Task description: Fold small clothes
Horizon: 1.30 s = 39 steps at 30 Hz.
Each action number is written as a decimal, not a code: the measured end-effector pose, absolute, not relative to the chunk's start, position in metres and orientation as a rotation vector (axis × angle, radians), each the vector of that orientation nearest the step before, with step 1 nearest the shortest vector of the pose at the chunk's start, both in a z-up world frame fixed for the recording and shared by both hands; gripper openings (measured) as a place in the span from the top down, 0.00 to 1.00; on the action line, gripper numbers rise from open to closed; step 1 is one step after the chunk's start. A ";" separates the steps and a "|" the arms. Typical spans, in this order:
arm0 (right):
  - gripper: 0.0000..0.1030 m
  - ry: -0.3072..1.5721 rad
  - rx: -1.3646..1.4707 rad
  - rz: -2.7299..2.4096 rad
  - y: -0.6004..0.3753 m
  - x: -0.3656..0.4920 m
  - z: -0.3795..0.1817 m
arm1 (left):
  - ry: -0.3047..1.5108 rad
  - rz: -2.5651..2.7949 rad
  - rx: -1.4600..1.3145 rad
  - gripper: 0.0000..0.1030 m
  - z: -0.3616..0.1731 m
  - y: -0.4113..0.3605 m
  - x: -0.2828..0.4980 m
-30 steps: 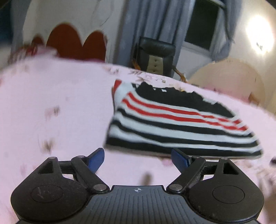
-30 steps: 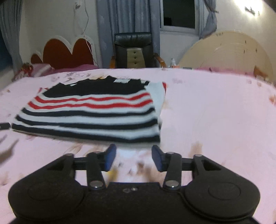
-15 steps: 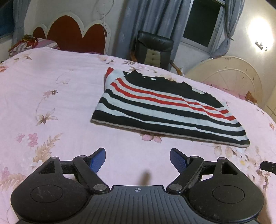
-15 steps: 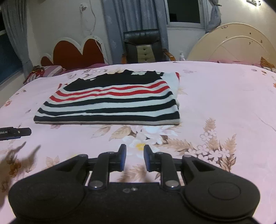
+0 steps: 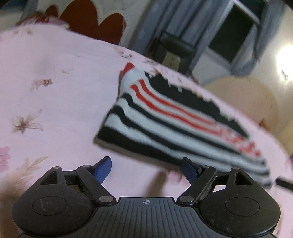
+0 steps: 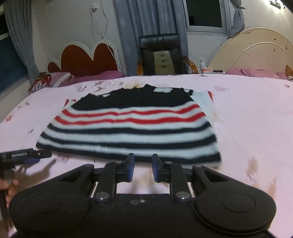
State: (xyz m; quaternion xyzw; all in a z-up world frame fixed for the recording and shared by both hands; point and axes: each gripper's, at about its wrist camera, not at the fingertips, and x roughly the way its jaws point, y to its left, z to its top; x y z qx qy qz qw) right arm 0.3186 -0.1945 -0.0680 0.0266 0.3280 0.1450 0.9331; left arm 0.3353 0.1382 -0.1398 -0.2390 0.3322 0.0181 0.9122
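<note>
Bed (image 6: 247,113) fills most of both views: pink sheet w/ a flower print, and I'm at its near edge looking across to the far edge. Past that edge, a red scalloped headboard (image 6: 86,58) to the left, grey curtains (image 6: 146,16) and a dark window (image 6: 203,12) in the middle, a black chair w/ a tan centre panel (image 6: 161,56) right behind the bed, and a cream arched bedframe (image 6: 256,53) to the right. Striped pillow (image 6: 53,80) sits by the far left corner.

Striped sweater (image 6: 131,126) lies flat on the bed, folded into a rough rectangle, approx. mid-bed between near and far edges. Black band at its far side, two red stripes below that, then black and white stripes down to the hem, which faces me.

My right gripper (image 6: 142,167) hangs just short of that hem, about at its middle. Blue pads are close together w/ only a narrow gap, nothing between them, not touching the cloth.

My left gripper (image 5: 146,169) is off the hem's left corner, view tilted and blurred. Its pads are spread wide, nothing between them; bare sheet shows in the gap. The right pad overlaps the hem in view; can't tell if it touches. In the right wrist view its tip shows at the left, just beside the sweater's near left corner, w/ my fingers (image 6: 9,188) behind it.
</note>
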 end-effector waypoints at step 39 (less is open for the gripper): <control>0.96 0.705 -0.175 0.429 -0.106 0.432 -0.114 | 0.471 -0.118 -0.873 0.81 -0.097 0.123 0.417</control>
